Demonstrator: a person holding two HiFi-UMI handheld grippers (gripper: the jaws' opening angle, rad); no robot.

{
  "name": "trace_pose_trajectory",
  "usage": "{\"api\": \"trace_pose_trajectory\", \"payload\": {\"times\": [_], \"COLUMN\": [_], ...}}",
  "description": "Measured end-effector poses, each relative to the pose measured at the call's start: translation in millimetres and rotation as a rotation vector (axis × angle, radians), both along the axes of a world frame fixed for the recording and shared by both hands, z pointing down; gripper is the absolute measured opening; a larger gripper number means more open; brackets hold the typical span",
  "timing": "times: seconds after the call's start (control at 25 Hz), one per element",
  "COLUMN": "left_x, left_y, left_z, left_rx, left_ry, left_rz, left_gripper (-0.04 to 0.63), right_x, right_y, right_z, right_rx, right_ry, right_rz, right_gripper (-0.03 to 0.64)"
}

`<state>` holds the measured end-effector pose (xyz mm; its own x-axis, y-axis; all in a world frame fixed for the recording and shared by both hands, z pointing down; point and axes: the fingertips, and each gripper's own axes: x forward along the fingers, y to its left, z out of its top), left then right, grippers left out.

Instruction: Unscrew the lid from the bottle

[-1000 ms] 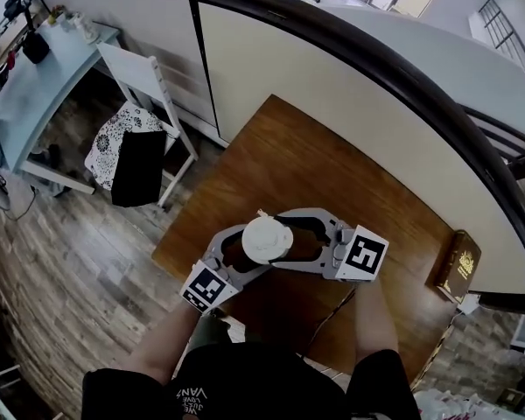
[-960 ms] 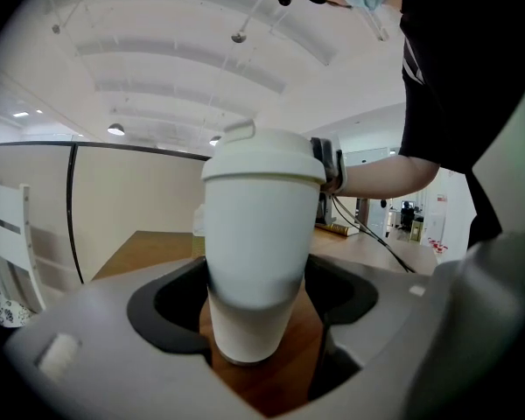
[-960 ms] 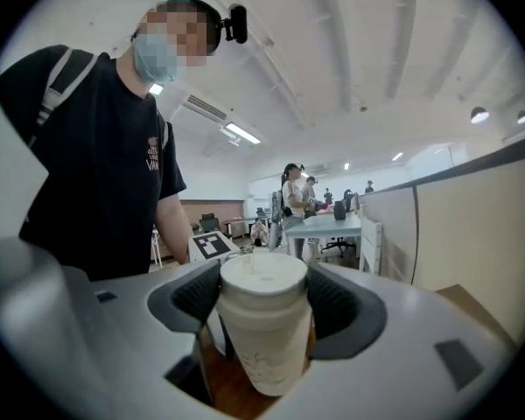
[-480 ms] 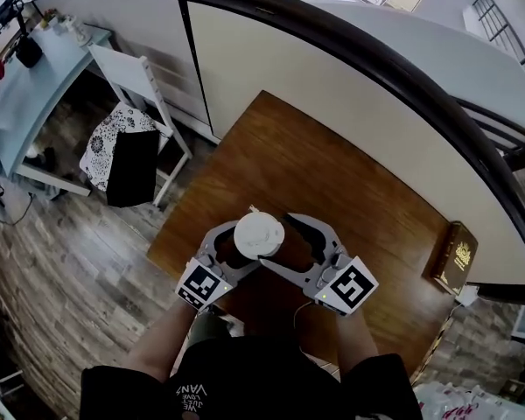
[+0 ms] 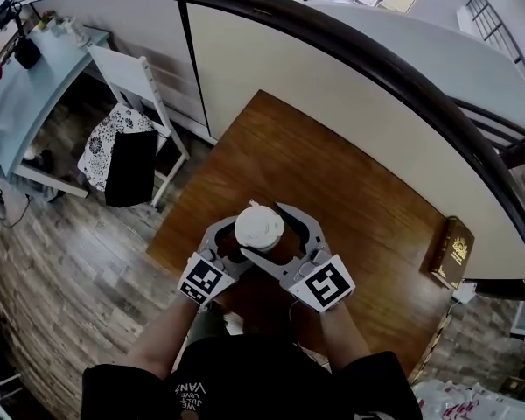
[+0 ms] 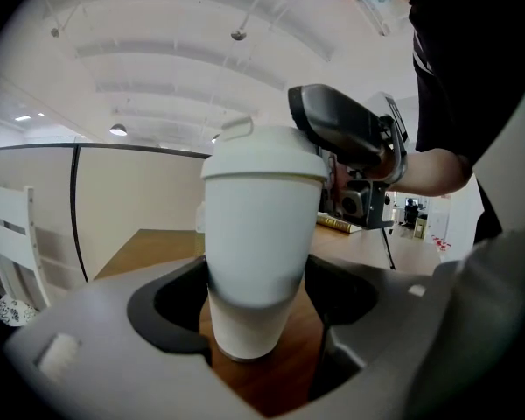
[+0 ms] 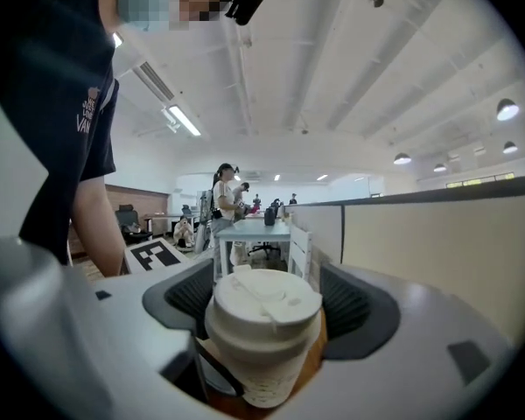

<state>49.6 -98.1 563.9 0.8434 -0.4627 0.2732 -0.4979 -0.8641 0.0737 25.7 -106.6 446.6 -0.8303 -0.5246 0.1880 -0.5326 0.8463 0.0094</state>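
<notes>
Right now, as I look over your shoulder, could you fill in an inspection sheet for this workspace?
Surface: brown wooden table.
Job's things: white bottle upright on the table, its lid on.
Clutter: a book at the table's right edge.
Grippers: left gripper clamped low on the bottle. Right gripper open, jaws have just been opening, with the lid between them and gaps either side.
Cables: a thin dark cable hangs under the right gripper.
Surroundings: curved partition, white chair, pale blue desk, plank floor.
</notes>
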Motion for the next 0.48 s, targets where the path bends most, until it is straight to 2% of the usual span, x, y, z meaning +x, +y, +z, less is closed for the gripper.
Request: {"api": "trace_pose_trajectory", "payload": {"times": [0.16, 0.48], "left_x": [-0.3, -2.2], "left_y": [0.6, 0.6], "left_z": [0.2, 0.3], "left_rx": [0.004, 0.007], "left_ry": [0.0, -0.002], "left_rz": [-0.002, -0.008], "left_gripper": [0.347, 0.347], "right_x": [-7.9, -10.9], "right_y": [-0.3, -1.2], "right_z": [4.0, 6.3], "right_rx": [-0.002, -0.034], "right_ry": [0.017, 0.002], "right_rz": [-0.057, -0.085], "right_gripper": [0.341, 0.339]}}
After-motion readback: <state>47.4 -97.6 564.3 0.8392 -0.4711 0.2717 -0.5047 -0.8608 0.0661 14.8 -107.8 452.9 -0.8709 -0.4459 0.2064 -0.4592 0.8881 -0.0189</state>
